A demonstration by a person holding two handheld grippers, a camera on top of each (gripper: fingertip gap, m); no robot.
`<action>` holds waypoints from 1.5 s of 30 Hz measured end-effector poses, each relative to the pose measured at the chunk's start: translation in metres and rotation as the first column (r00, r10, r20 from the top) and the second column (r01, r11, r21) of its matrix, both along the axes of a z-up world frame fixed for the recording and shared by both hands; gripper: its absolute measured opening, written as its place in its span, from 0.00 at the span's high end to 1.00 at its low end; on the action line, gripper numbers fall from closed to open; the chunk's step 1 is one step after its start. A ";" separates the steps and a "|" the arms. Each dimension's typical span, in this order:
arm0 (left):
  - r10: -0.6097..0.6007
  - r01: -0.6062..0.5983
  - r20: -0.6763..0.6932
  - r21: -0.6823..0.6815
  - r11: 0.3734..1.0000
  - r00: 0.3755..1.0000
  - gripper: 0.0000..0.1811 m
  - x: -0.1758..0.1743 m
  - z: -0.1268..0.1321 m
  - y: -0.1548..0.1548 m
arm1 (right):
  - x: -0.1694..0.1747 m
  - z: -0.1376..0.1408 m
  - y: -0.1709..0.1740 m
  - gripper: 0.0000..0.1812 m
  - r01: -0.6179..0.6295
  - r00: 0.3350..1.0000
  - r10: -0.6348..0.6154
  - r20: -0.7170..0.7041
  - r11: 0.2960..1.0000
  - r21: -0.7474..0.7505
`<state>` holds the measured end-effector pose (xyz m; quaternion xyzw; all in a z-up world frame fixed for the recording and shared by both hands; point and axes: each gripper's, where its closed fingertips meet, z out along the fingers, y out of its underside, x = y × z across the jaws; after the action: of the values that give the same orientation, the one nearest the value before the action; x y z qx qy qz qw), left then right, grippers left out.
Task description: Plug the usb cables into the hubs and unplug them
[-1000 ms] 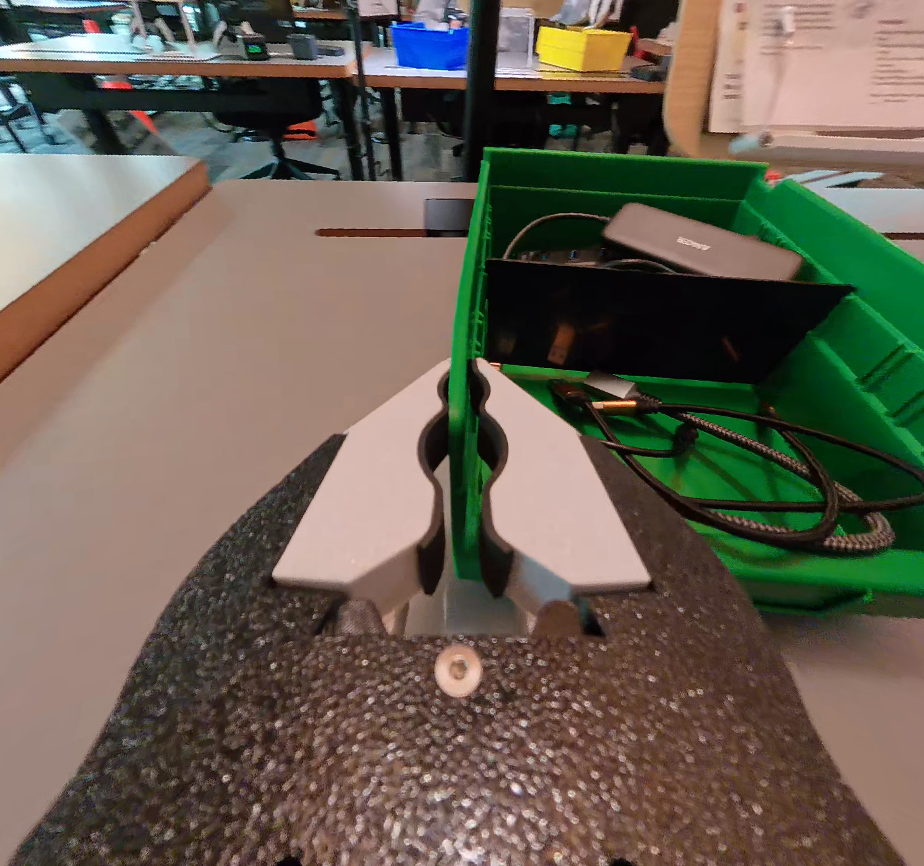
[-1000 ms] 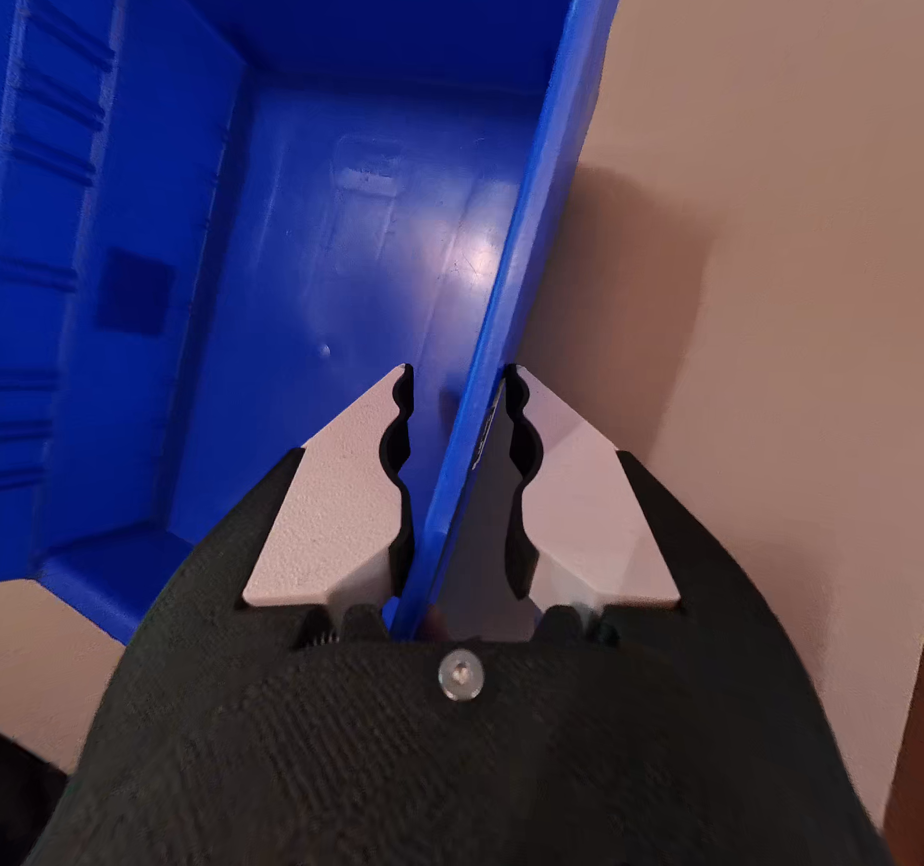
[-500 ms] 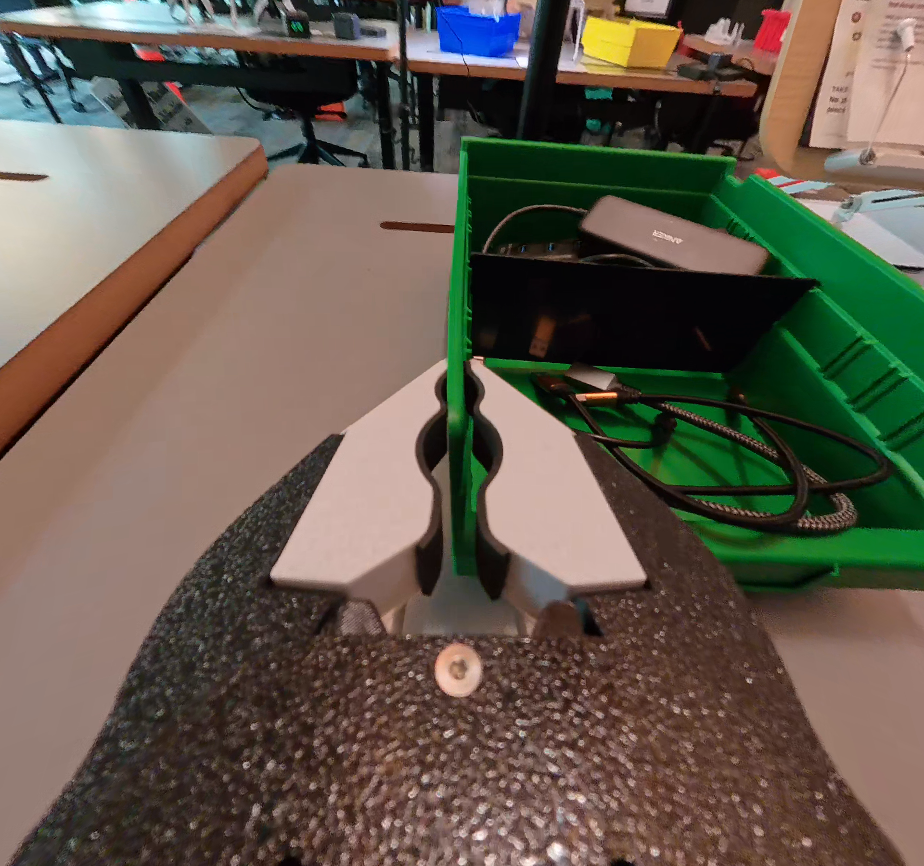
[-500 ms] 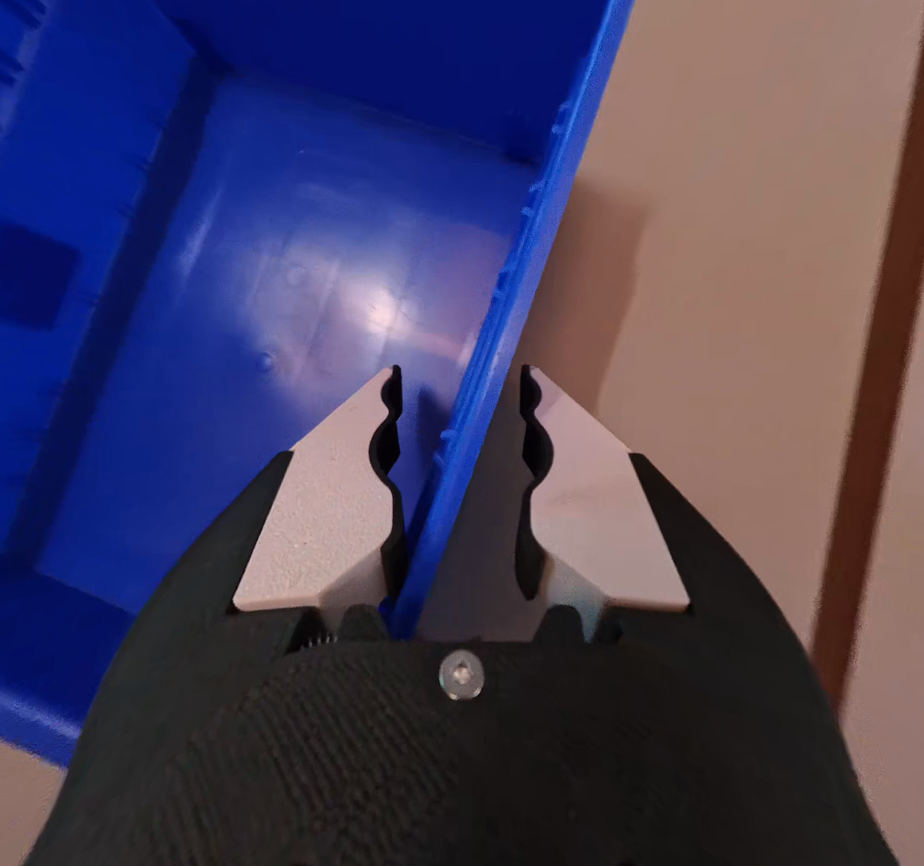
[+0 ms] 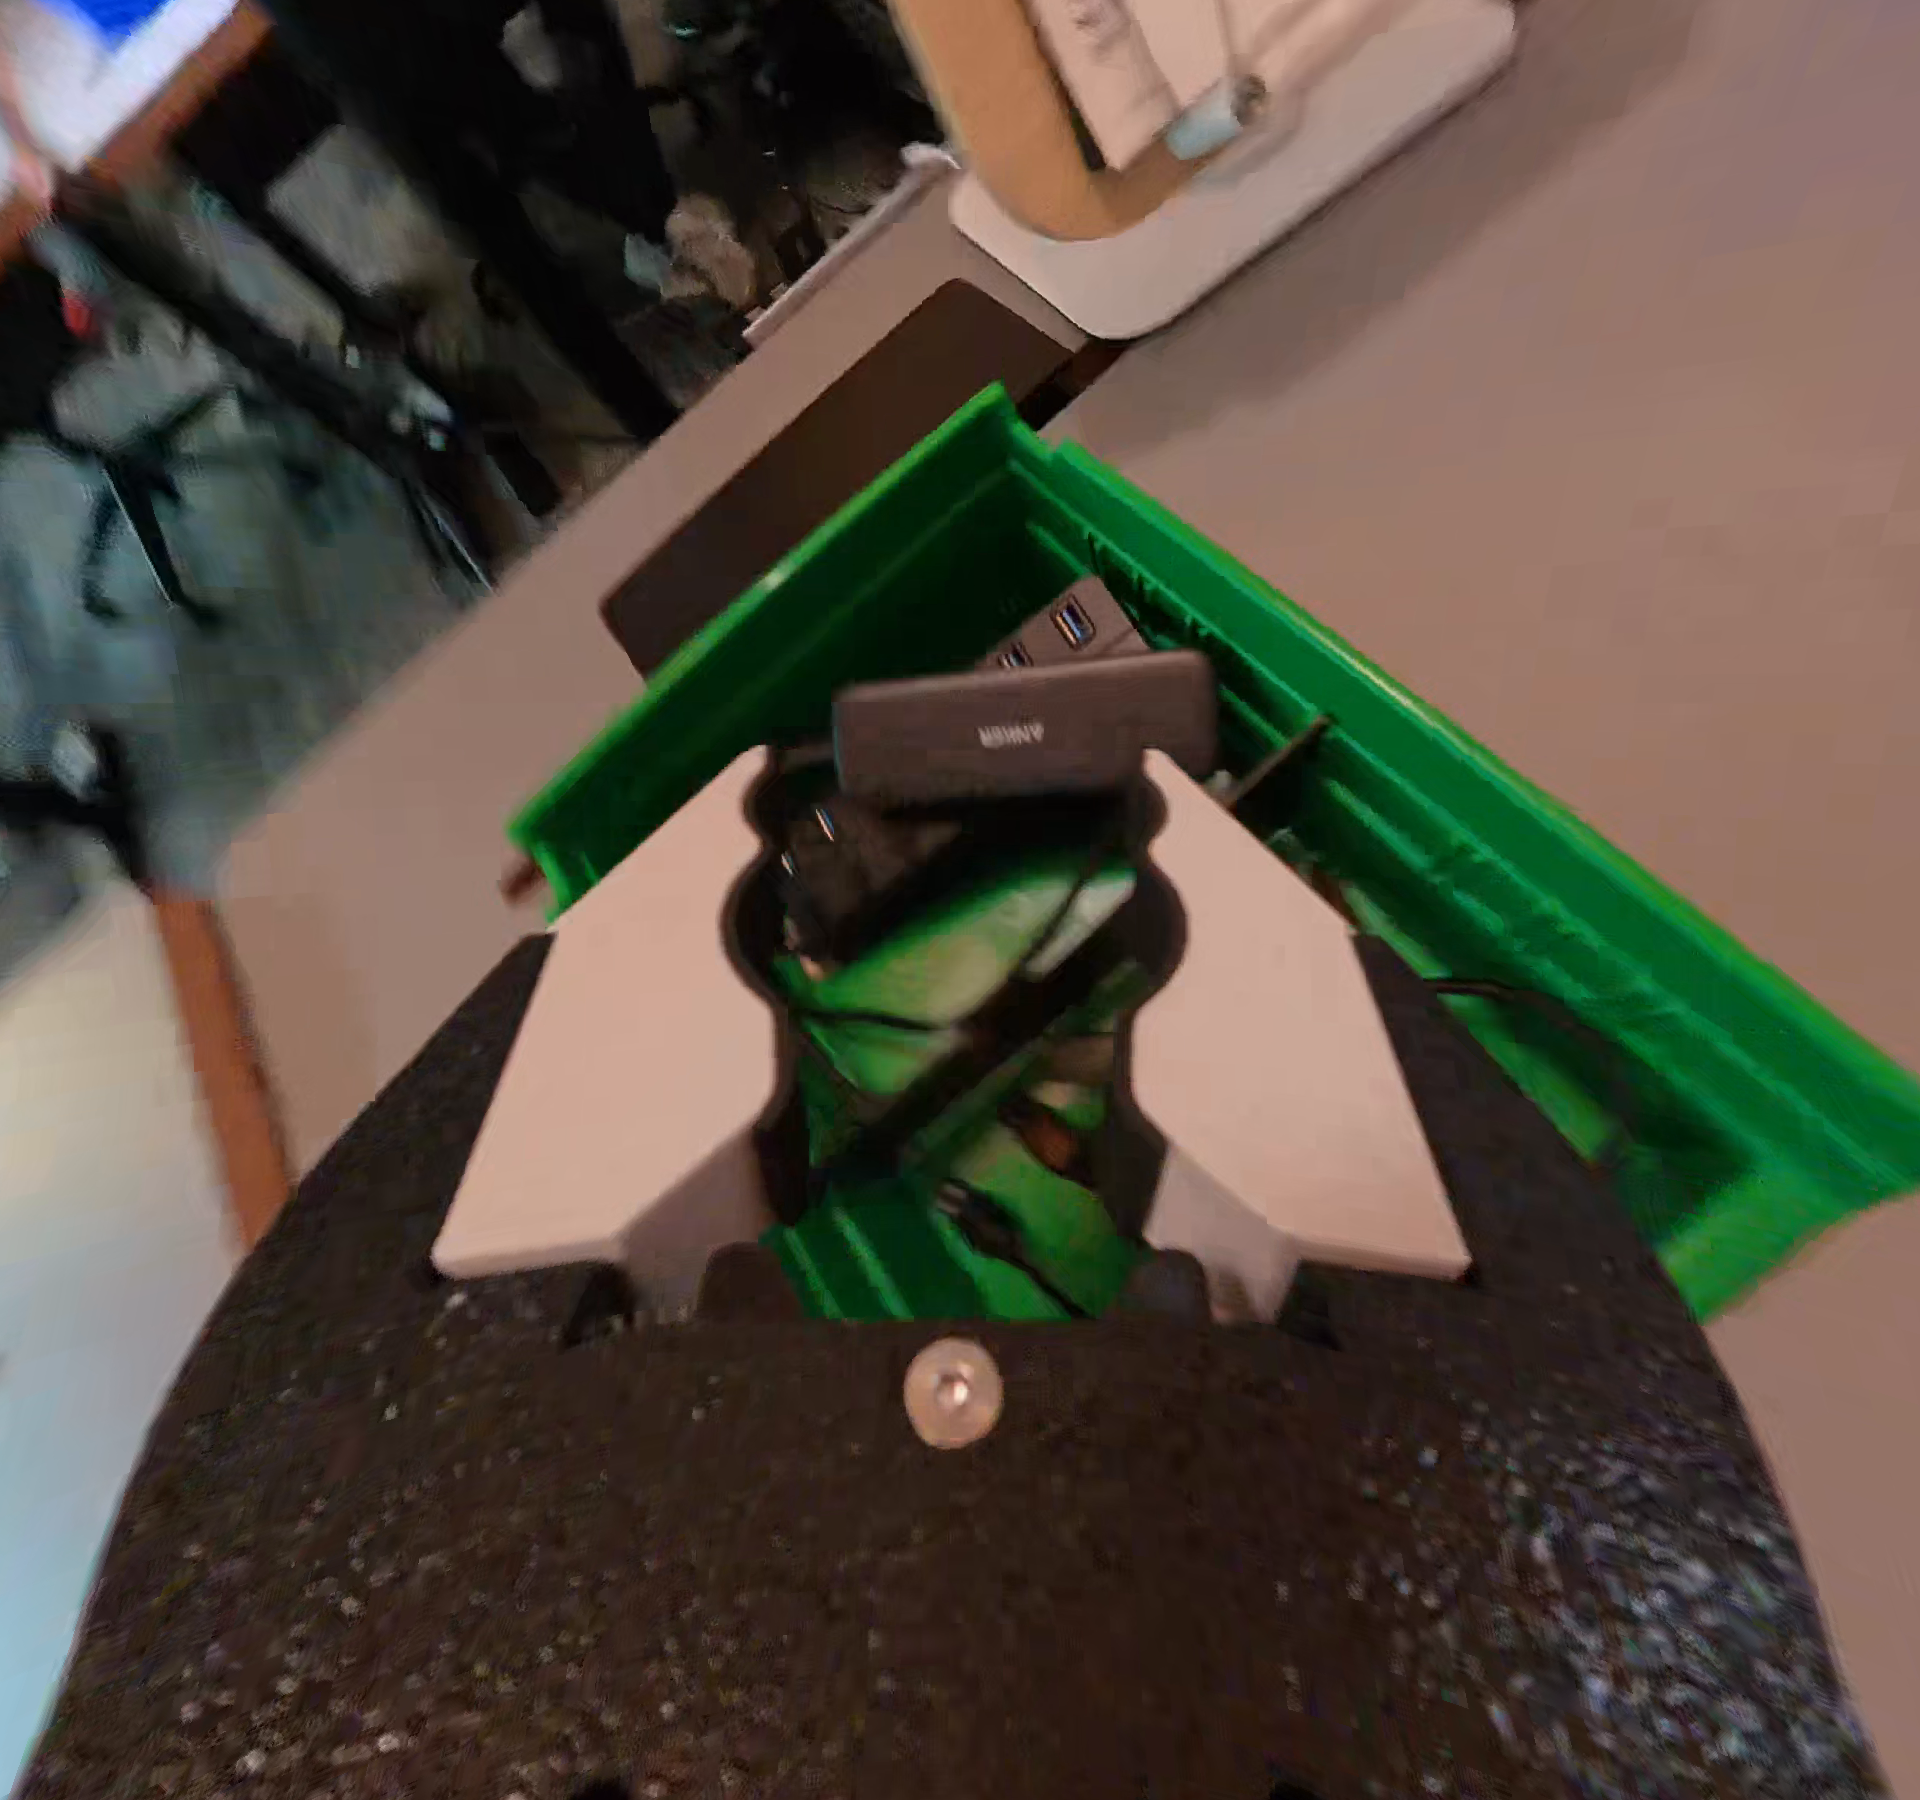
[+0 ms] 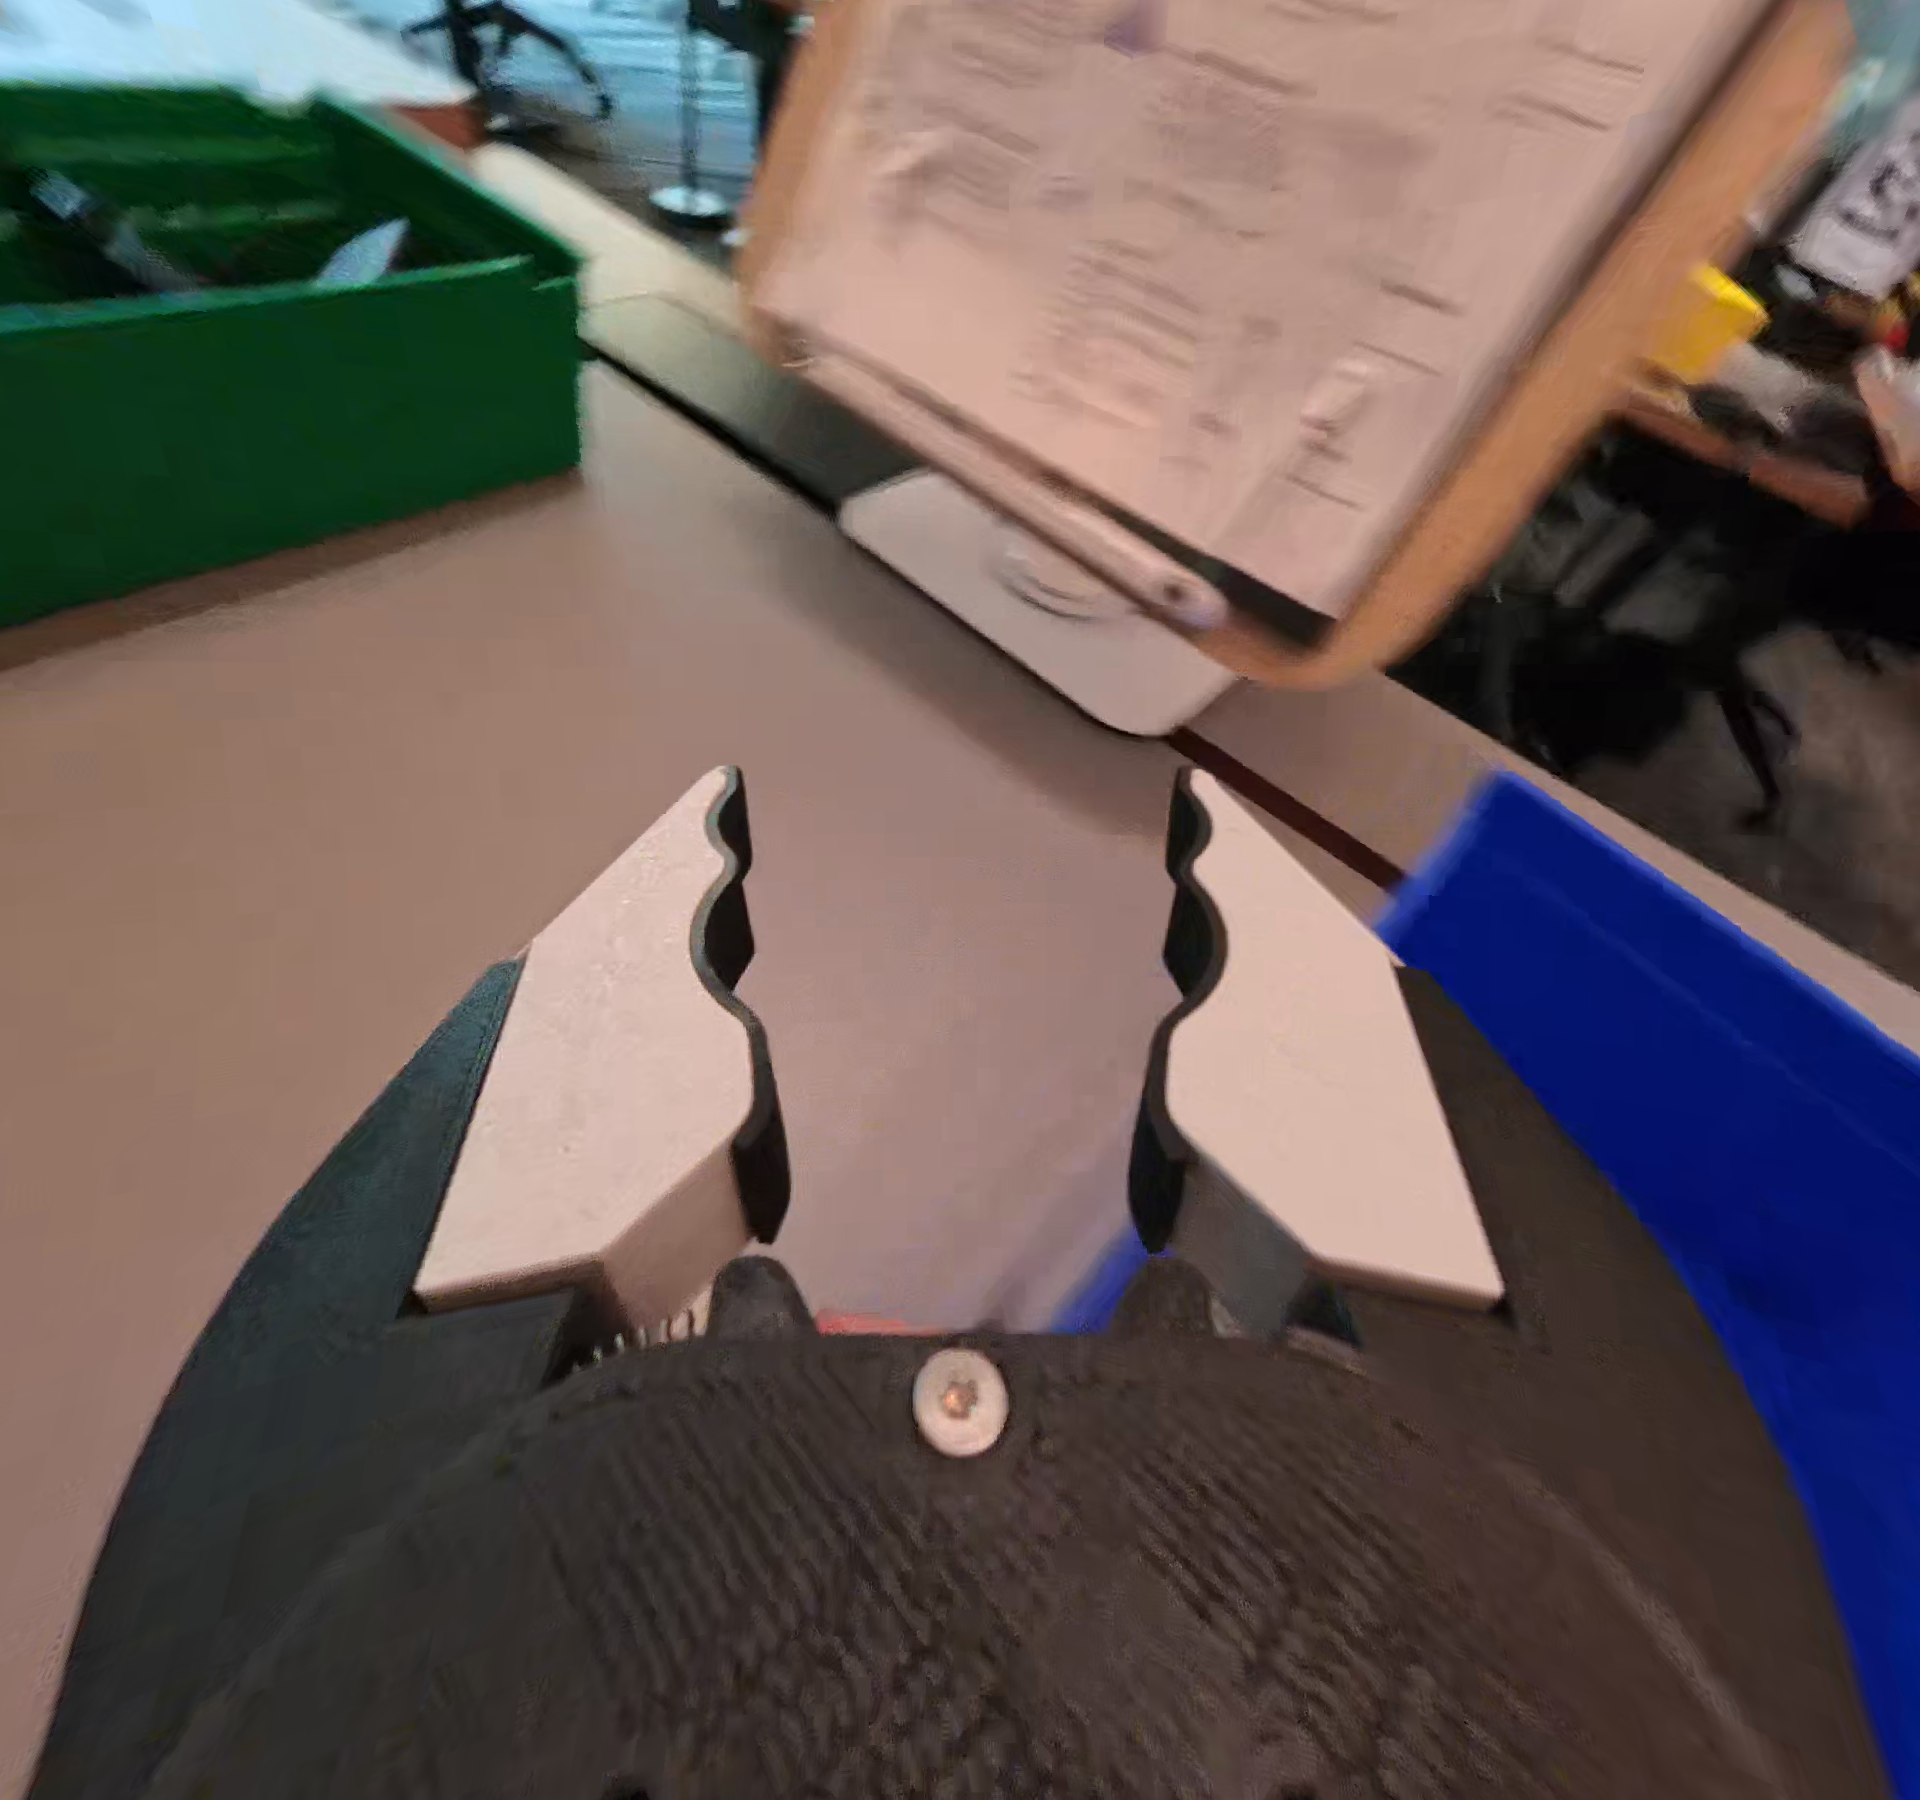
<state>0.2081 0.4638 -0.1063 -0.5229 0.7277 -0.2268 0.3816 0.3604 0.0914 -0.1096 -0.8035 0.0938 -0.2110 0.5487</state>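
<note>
My left gripper (image 5: pixel 956 763) is open and hangs tilted over the green bin (image 5: pixel 1455 815). A dark grey USB hub (image 5: pixel 1023 737) lies in the bin just beyond the fingertips. A second hub with blue ports (image 5: pixel 1070 623) lies behind it. Black cables (image 5: pixel 935 1075) show on the bin floor between the fingers, near a black divider (image 5: pixel 1273 768). My right gripper (image 6: pixel 956 784) is open and empty above the bare table (image 6: pixel 416 763). The green bin (image 6: pixel 260 420) is at its far left and the blue bin (image 6: pixel 1662 1075) close on its right.
A wooden board with papers (image 6: pixel 1195 192) stands on a white base (image 6: pixel 1039 607) at the table's far edge; it also shows in the left wrist view (image 5: pixel 1143 36). A black cover plate (image 5: pixel 831 483) lies behind the green bin. Desks and chairs stand beyond.
Both grippers have let go of the bin walls they were shut on and opened. The left one has moved over the green bin, tilted. The right one has swung up off the blue bin.
</note>
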 end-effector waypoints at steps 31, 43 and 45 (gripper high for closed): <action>-0.261 0.410 -0.336 0.522 0.748 0.905 0.81 0.045 0.022 -0.002 | -0.058 -0.067 0.059 0.50 -0.104 0.987 0.094 0.133 0.992 0.067; -0.175 0.011 0.408 0.375 0.927 0.896 0.81 0.013 0.258 -0.057 | -0.065 -0.045 0.058 0.48 -0.144 0.984 0.121 0.130 0.971 0.189; -0.178 0.066 0.478 0.243 0.968 0.860 0.81 0.009 0.263 -0.092 | -0.070 -0.031 0.056 0.48 -0.169 0.983 0.141 0.120 0.949 0.266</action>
<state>0.2175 0.3715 0.1565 -0.3545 0.6574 -0.2963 0.5953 0.2899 0.1478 -0.1402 -0.7130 0.0314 -0.1918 0.6737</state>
